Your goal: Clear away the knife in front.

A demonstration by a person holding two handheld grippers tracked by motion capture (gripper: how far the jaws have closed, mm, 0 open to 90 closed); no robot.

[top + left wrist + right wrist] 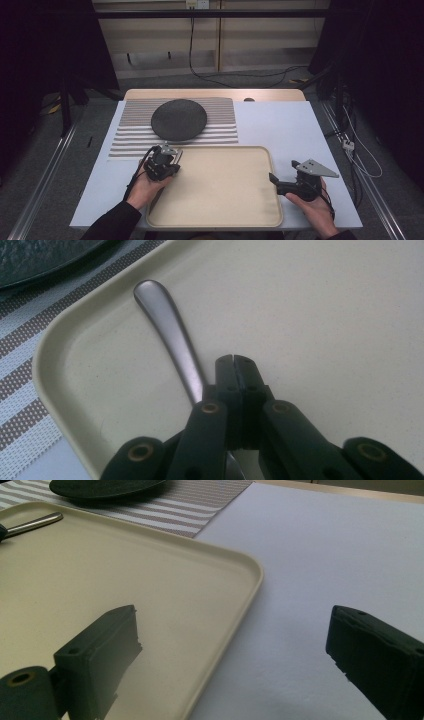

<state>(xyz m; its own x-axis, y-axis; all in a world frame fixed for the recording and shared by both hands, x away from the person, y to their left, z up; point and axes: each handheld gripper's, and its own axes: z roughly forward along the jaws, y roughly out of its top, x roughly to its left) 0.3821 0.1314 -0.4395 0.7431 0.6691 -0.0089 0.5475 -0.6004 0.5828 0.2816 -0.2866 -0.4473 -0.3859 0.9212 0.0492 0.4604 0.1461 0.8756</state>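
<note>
Your left gripper (167, 150) sits over the far left corner of the tray (250, 210), and in the left gripper view its jaws are pressed flat together with no gap between them. The spoon handle (172, 335) lies on the tray floor right beside those closed jaws, slanting away toward the rounded corner of the tray (55, 347); its lower stretch passes under the gripper's body, so you cannot tell from here whether the metal is pinched or merely lying alongside. The tip of the handle rests close to the tray wall, not quite against it.

Beyond that corner you have the striped mat (220, 112) with the dark plate (179, 119) on it, just past the tray's far rim.

Your right gripper (282, 176) hangs at the right edge of the tray, jaws spread wide with nothing between them. In the right gripper view one jaw stands above the tray (150, 605), the other above the white tabletop (325, 560), and the tray's rim runs between them. Far off in that view the handle (35, 524) shows again near the tray's far edge, with the plate (100, 487) behind it.
</note>
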